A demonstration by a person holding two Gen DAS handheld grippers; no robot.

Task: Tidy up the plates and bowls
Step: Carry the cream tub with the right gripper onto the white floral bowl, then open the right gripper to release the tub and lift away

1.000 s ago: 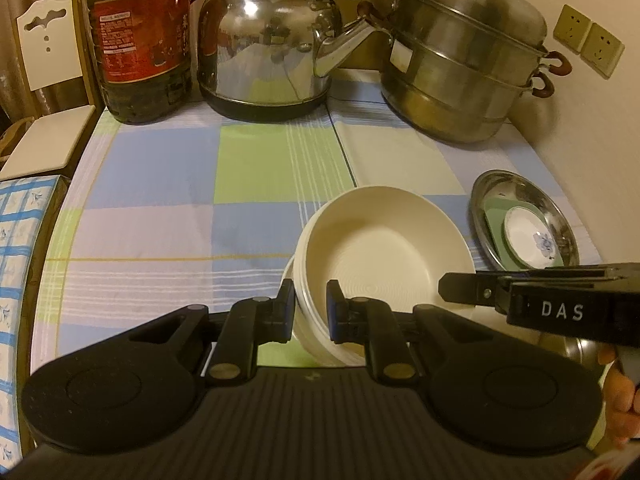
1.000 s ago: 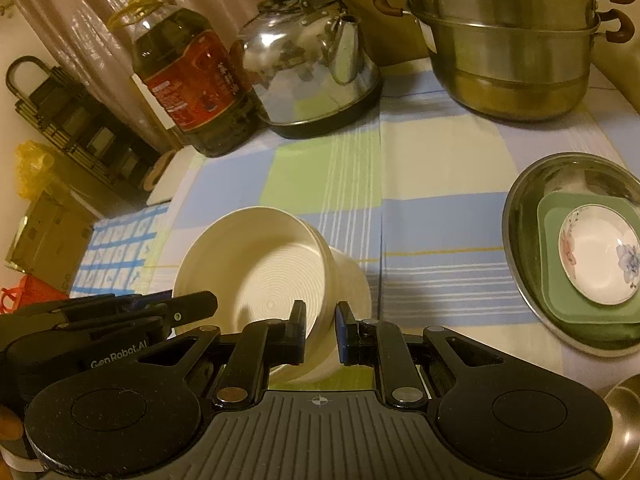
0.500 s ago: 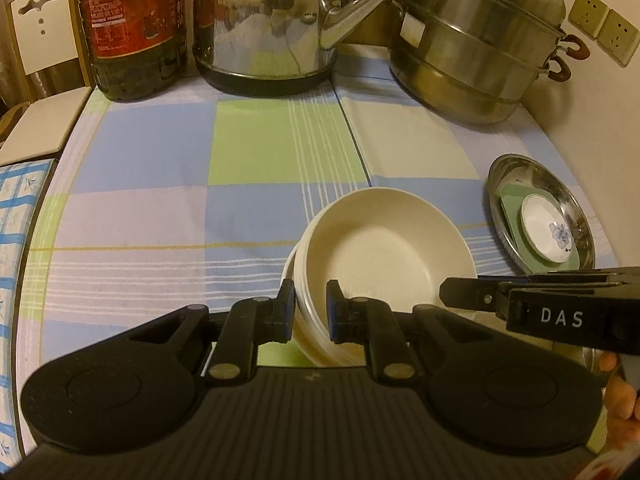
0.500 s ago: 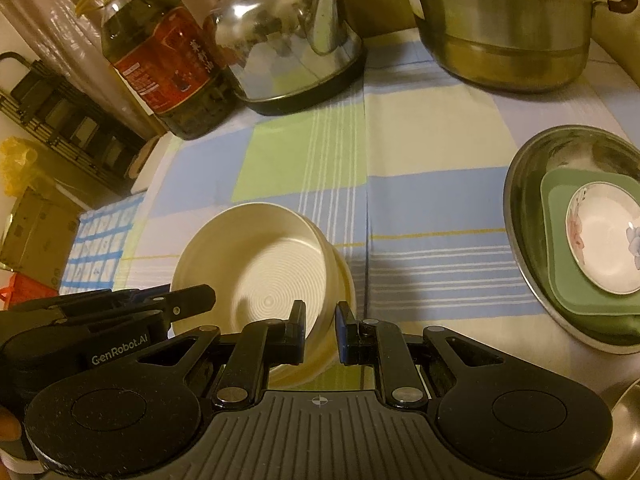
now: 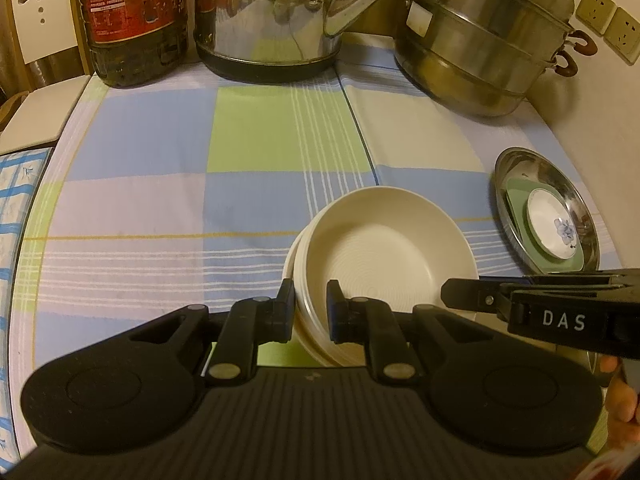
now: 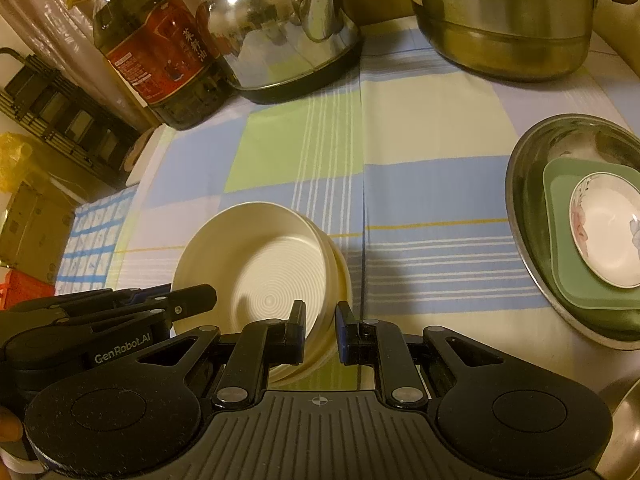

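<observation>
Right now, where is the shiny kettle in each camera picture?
Left wrist view: kettle at top, left of centre, between the oil bottle and the steamer.
Right wrist view: kettle at top centre, between the same two.
Shared landmark: the cream bowls.

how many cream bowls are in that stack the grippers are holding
2, nested: the inner cream bowl, and an outer cream bowl showing only as a rim around it. Both grippers clamp opposite sides of the stack over the checked cloth. A third could be hidden underneath.
</observation>
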